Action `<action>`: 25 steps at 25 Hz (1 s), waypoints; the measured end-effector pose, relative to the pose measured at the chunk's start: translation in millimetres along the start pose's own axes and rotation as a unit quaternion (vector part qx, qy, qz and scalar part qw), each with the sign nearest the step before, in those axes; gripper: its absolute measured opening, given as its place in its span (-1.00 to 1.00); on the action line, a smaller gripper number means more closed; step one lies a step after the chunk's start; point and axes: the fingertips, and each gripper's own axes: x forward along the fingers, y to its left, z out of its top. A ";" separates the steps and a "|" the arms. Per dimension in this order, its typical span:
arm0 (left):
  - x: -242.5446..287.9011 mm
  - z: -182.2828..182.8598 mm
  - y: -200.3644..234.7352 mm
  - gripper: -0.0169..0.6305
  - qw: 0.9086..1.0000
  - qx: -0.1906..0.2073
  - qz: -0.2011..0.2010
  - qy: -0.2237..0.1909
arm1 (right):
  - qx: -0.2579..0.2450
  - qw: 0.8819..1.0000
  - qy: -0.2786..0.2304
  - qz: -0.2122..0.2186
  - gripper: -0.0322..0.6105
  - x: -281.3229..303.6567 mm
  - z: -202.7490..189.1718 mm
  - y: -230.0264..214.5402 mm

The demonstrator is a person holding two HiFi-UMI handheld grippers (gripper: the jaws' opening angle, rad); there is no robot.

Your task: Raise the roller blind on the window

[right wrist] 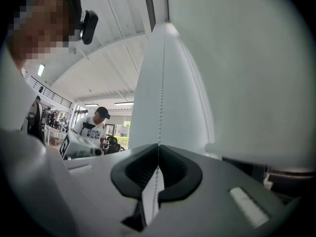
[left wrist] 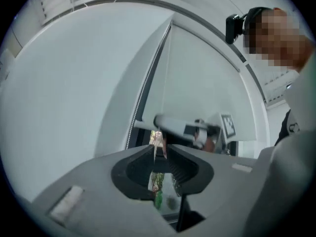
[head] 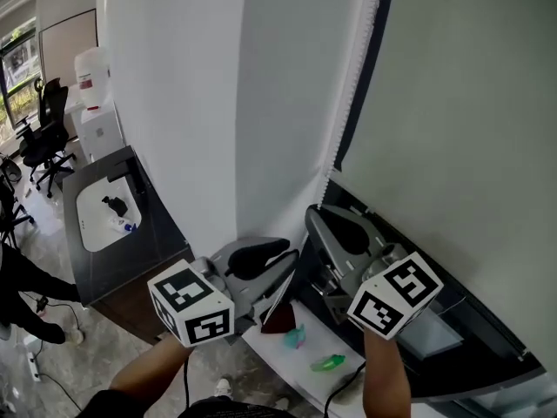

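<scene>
The right claw [right wrist: 158, 154] is clamped shut on the bead chain [right wrist: 162, 83], which runs straight up alongside the roller blind [right wrist: 247, 58]. The left claw [left wrist: 160, 149] stands open near the right one. The blind hangs low, covering most of the window.

Roller blind [head: 452, 103]: pale cloth, matt, smooth.
Bead chain [head: 352, 90]: white plastic beads, faint sheen.
Right gripper [head: 313, 209]: grey plastic shell, matt; pads [right wrist: 131, 174] black, ribbed.
Window frame [head: 487, 355], 5 o'clock in head view: dark, slightly glossy.
</scene>
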 end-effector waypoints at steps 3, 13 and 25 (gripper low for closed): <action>0.9 38.8 -1.7 -0.68 0.999 0.040 0.018 -0.028 | 0.002 0.999 0.046 -0.004 -0.87 -5.2 -45.3 3.8; 42.4 53.0 -9.8 -0.70 0.993 0.113 0.014 -0.001 | 0.042 0.991 0.127 -0.014 -0.87 -27.7 -150.7 16.6; 41.3 33.4 -3.2 -0.92 0.995 0.094 0.013 0.021 | 0.135 0.990 0.028 0.003 -0.34 -46.0 -68.3 9.0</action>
